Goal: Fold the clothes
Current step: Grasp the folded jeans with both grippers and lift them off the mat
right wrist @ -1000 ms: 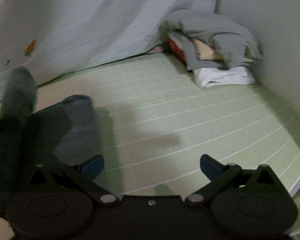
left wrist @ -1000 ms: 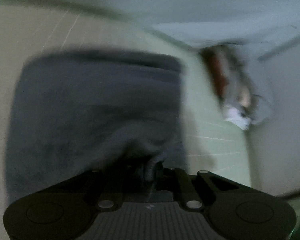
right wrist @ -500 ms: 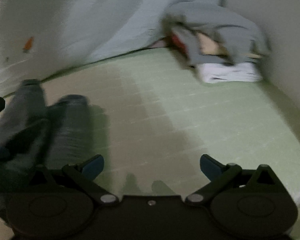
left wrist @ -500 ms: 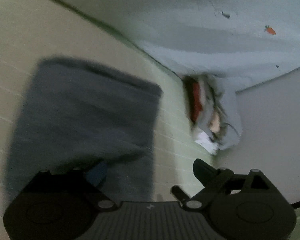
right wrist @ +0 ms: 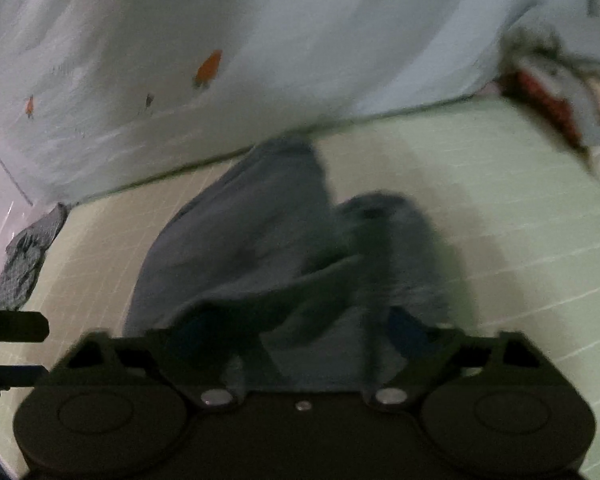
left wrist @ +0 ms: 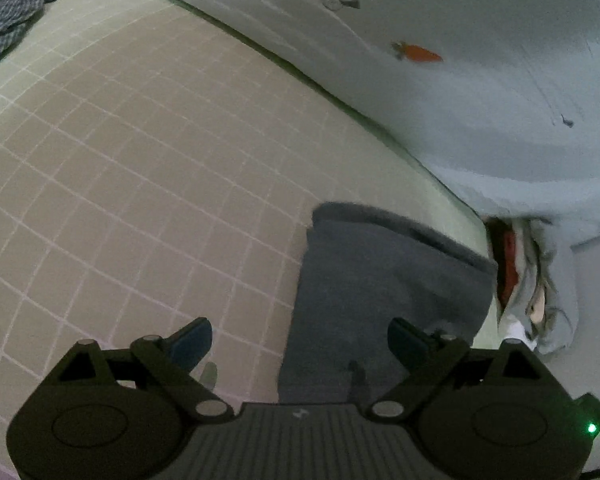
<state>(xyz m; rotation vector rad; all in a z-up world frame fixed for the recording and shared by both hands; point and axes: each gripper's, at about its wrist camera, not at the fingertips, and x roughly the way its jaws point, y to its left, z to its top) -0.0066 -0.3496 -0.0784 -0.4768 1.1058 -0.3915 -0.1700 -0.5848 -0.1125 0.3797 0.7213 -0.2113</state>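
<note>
A dark grey garment lies on the green checked bed sheet. My left gripper is open over the garment's left edge and holds nothing; its right finger hangs above the cloth. In the right wrist view the same garment lies bunched and blurred. My right gripper is low over it, jaws closing with cloth between them. The picture is too blurred to show the pads pressing. The left gripper's fingers show at that view's left edge.
A pile of folded clothes sits by the wall at the right, seen again as the blurred pile. A checked garment lies crumpled at the far left. A pale blue quilt with carrot prints borders the sheet behind.
My left gripper opened, let go of the grey garment and drew away to the left. My right gripper swung left over the garment and its jaws have narrowed.
</note>
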